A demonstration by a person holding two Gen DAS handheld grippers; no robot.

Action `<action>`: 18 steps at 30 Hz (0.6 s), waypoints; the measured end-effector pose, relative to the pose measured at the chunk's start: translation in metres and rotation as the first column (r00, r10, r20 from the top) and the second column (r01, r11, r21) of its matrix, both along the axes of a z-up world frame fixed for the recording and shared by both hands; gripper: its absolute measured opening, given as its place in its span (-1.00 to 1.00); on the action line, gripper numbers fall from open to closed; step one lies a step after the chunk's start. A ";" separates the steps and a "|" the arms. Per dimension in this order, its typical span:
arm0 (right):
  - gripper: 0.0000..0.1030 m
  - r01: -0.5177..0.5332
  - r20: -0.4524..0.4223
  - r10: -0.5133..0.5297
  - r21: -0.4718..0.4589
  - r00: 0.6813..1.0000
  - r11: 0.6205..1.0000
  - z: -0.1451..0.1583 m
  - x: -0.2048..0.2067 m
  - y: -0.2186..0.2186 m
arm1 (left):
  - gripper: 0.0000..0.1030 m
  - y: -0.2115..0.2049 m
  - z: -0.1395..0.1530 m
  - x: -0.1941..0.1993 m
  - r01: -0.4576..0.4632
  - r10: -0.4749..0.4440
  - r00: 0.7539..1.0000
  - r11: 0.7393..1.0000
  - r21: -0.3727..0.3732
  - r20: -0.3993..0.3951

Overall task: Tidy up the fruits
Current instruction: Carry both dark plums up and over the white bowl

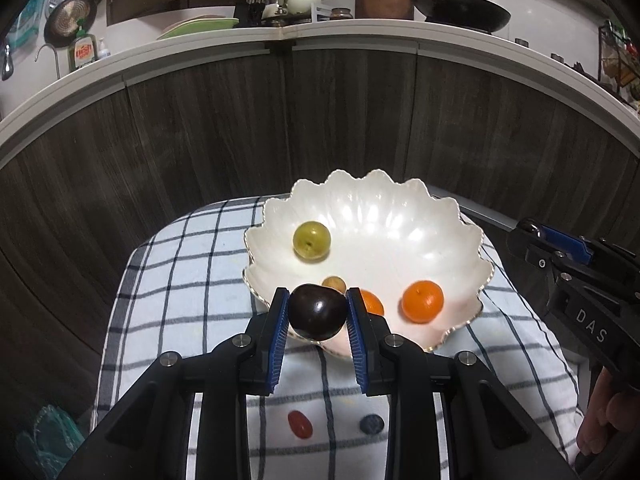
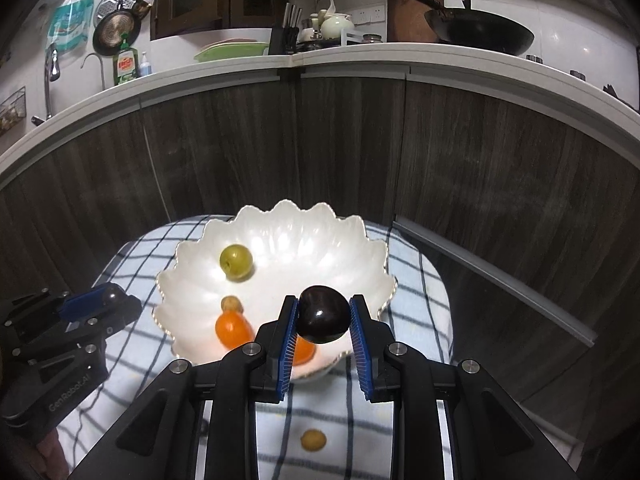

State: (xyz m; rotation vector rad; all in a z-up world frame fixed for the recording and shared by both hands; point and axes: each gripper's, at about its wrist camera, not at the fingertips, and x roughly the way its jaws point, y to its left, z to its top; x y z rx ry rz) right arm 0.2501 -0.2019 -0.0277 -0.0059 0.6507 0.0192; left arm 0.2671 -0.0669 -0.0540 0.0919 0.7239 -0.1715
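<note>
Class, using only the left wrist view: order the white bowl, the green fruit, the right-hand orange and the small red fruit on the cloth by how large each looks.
1. white bowl
2. right-hand orange and green fruit: look alike, unranked
3. small red fruit

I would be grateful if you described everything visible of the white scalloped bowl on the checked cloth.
The white scalloped bowl is a glossy, pearly, shell-like dish with ribbed walls and a wavy rim that looks edged in metallic trim. It sits upright on the blue-checked cloth. Inside lie a yellow-green fruit, a small tan fruit and two oranges. Each gripper holds a dark plum at its near rim, apparently without touching it.
</note>
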 end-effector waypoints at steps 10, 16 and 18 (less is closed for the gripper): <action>-0.47 0.024 -0.016 -0.024 -0.009 1.000 1.000 -0.001 0.031 -0.001 | -0.45 0.002 -0.006 0.034 -0.019 0.019 1.000 1.000 0.015 -0.007; -0.47 0.041 -0.032 -0.041 -0.007 0.999 0.999 -0.006 0.049 -0.002 | -0.44 0.005 -0.014 0.055 -0.036 0.036 0.999 0.999 0.007 -0.030; -0.47 0.045 -0.041 -0.045 -0.006 0.998 0.999 -0.009 0.055 -0.002 | -0.44 0.006 -0.018 0.061 -0.044 0.044 0.998 0.999 0.003 -0.041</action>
